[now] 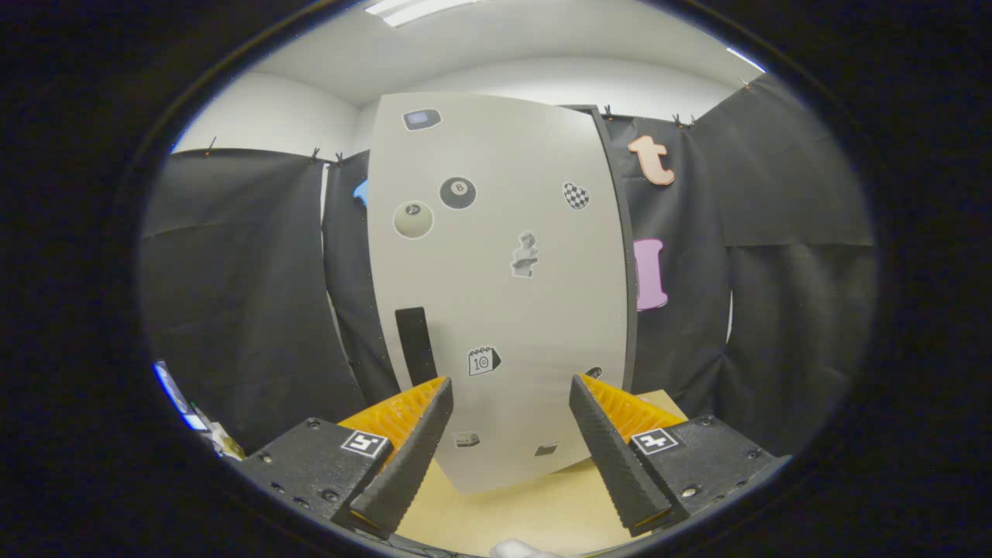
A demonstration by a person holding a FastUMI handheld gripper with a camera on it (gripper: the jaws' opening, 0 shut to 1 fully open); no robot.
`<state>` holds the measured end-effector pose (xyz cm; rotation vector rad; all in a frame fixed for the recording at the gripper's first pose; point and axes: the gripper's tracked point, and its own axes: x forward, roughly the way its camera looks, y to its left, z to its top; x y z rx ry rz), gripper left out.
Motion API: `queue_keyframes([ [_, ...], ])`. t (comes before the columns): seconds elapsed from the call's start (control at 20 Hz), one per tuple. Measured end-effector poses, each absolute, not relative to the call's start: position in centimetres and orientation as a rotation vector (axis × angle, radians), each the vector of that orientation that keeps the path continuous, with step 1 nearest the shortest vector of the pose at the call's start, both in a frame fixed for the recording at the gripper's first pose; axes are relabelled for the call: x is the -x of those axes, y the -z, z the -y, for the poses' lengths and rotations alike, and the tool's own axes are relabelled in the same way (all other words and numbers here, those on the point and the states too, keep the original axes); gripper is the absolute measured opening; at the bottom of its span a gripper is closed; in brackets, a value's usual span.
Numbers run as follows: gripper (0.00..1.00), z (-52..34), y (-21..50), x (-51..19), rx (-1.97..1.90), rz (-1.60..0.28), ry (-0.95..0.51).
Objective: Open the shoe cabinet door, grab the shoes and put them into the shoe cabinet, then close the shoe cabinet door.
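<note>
Gripper view: the gripper (511,391) faces the shoe cabinet (504,310) with its fingers (411,449) spread wide and nothing between them; the pale door (496,256) stands just beyond the tips, closed as far as can be seen, and fills the gap between the two fingers. A dark vertical handle (415,345) sits low on the door's left side, just above and beyond the left finger. Stickers dot the door: a black billiard ball (458,193) and a pale ball (413,220) to its lower left, a checkered heart (576,196) on the right, a small bust figure (525,254) near the middle, a calendar-like sticker (483,361) lower down. The cabinet's dark side edge (620,256) runs down the right of the door. The cabinet stands on a light wooden surface (535,511) that reaches near, under the fingers. A small white object (515,549) peeks in at the nearest edge, too little of it visible to identify. Black cloth (240,294) hangs to the left and right behind the cabinet, with a white wall (279,116) above
</note>
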<state>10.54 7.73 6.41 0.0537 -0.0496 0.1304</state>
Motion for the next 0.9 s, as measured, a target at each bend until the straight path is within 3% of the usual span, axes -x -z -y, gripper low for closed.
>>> queue_keyframes([
  [0.55, 0.99, -4.9, -5.9, -2.2, -0.003, 0.073, -0.034],
  [0.9, 0.99, -4.3, -5.3, -0.6, -0.014, 0.065, -0.008],
])
